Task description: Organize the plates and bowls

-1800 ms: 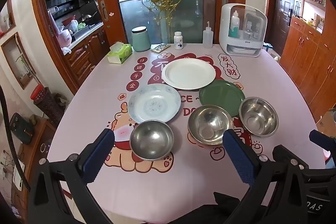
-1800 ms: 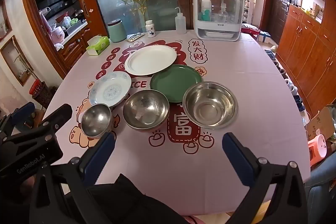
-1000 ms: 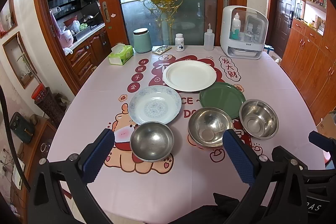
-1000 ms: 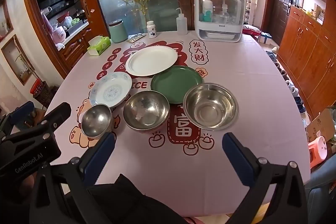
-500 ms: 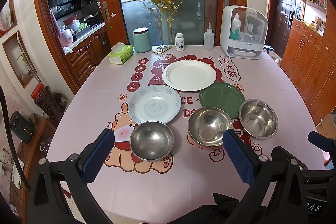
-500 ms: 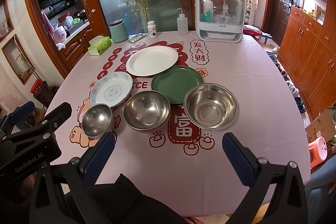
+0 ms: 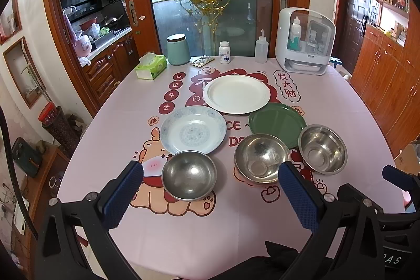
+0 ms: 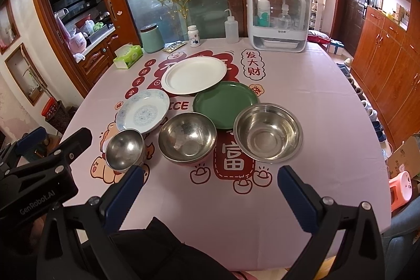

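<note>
Wood-panelled cabinets and a frosted glass door with a gilt ornament are being seen behind a round table [image 7: 341, 106] that is being covered by a pink printed cloth. Along its far edge a tissue box [image 7: 151, 67], a teal canister [image 7: 178, 49], a pill bottle [image 7: 225, 52], a squeeze bottle [image 7: 261, 48] and a white storage case [image 7: 304, 41] are being kept. Three plates are being displayed at mid-table: a white plate [image 7: 236, 93] farthest back, a green plate [image 7: 277, 121] just beside it toward the right, and a blue-patterned plate [image 7: 193, 129] toward the left. Three steel bowls are being lined up in front of them: a small bowl [image 7: 189, 175] touching or nearly touching the patterned plate's near rim, a middle bowl [image 7: 262, 158] whose rim is being seen across the green plate's near edge, and a large bowl [image 8: 267, 132] at the right, also against the green plate. The left gripper [image 7: 210, 194] is being held above the near edge of the table with its blue-padded fingers spread wide, nothing being pinched between them; the small bowl is being framed between them. The right gripper [image 8: 210, 194] is likewise being held wide apart and empty, clear of the dishes, with a dark garment being glimpsed beneath it.
</note>
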